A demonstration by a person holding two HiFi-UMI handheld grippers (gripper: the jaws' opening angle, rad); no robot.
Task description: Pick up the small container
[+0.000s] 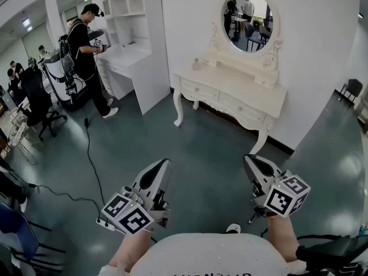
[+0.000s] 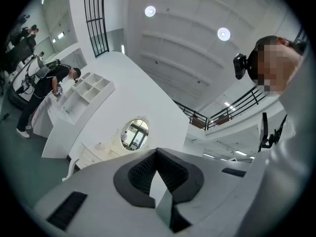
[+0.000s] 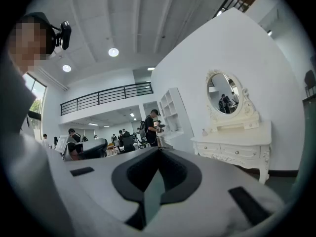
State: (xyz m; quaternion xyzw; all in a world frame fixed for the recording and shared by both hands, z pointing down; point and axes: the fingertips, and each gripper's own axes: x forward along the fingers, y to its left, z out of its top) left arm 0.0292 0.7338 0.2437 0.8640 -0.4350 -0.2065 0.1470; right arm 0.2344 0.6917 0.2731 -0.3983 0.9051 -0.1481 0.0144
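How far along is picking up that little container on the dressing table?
Nothing is done yet. The small container sits untouched on the white dressing table, across the floor. In hand: nothing; the left gripper and right gripper are shut and empty. Left: walk over, open, grasp, lift.

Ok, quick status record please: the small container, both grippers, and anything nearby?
small container: on the dressing table, left end of the top, untouched
left gripper: shut, empty, well short of the table
right gripper: shut, empty, also short of it
mirror: oval, at the table's back
person: standing far left, clear of the table
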